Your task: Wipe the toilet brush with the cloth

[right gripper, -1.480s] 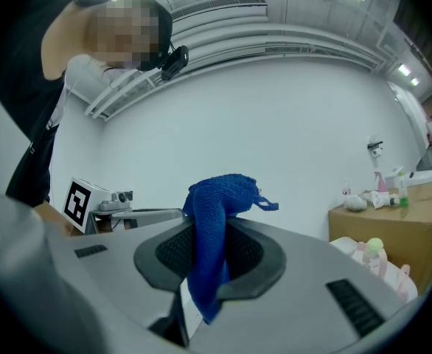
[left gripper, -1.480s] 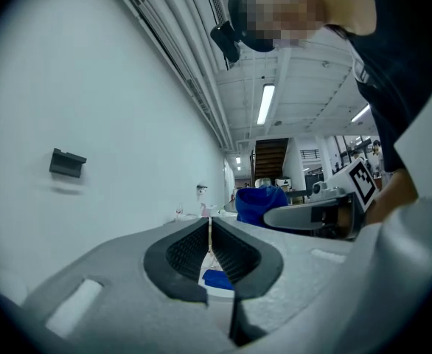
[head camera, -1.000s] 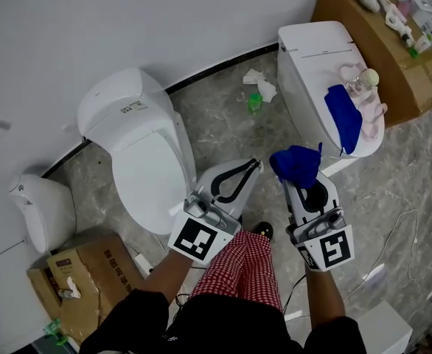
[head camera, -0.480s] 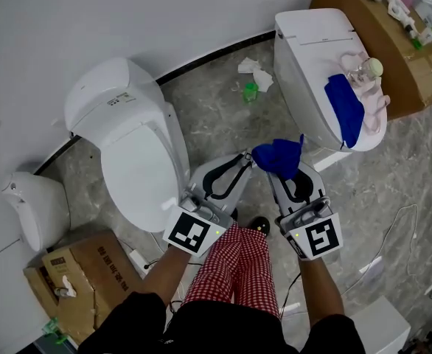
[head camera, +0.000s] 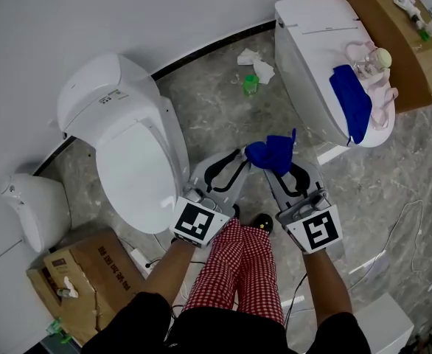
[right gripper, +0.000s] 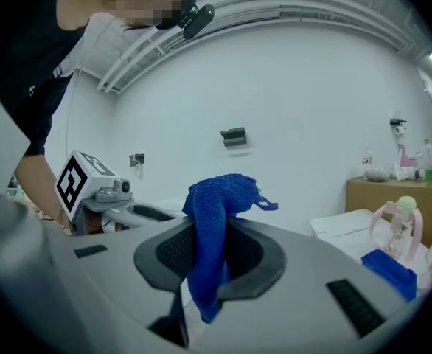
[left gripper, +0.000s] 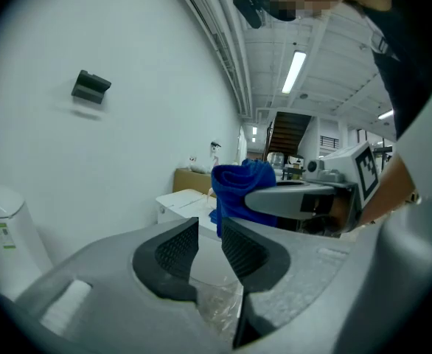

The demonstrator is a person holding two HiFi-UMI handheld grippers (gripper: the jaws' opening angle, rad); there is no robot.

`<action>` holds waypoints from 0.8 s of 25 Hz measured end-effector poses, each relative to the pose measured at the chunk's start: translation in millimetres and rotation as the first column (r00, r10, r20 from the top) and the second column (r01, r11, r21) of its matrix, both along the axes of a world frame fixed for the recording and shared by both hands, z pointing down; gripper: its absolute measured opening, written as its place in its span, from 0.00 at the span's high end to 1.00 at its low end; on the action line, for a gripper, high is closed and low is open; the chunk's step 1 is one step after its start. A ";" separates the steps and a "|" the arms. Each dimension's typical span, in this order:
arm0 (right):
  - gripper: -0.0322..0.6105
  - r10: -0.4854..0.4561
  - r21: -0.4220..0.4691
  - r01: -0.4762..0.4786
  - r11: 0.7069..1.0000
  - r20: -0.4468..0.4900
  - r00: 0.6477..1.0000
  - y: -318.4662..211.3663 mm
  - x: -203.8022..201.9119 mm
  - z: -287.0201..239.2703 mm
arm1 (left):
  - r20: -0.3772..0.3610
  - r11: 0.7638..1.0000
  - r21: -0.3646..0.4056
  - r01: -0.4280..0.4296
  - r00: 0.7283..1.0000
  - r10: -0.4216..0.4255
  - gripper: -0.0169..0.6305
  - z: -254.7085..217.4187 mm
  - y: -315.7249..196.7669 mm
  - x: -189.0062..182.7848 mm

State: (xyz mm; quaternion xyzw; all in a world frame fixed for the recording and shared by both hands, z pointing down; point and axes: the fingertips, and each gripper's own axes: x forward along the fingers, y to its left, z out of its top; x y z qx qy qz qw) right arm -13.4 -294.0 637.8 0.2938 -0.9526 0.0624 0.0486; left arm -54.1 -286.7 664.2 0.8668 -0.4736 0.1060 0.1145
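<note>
My right gripper (head camera: 275,158) is shut on a bunched blue cloth (head camera: 271,153), which sticks up above the jaws and hangs down between them (right gripper: 210,220). My left gripper (head camera: 239,156) is just to its left, almost touching the cloth. Its jaws have just been opening and now stand a little apart with nothing between them (left gripper: 210,231). Both grippers hover over the grey marble floor (head camera: 216,116), between two toilets. The same blue cloth (left gripper: 238,186) shows beyond the left jaws. No toilet brush shows in any view.
A white toilet (head camera: 131,153) with its lid down stands at the left, and a second white toilet (head camera: 312,50) at the right carries another blue cloth (head camera: 352,102) and a pink item (head camera: 378,72). Tissue and a green bottle (head camera: 251,85) lie by the wall. A cardboard box (head camera: 76,271) sits at the lower left.
Both grippers have sunk toward the floor and come closer together, the cloth going with the right one. The left jaws, shut before, now show a small gap.
</note>
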 end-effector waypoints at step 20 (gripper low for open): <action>0.82 0.010 -0.065 -0.014 0.998 -0.073 0.997 -24.4 7.1 75.6 | 0.075 0.950 -0.313 0.002 0.997 0.023 0.70 160.2 -11.5 1.2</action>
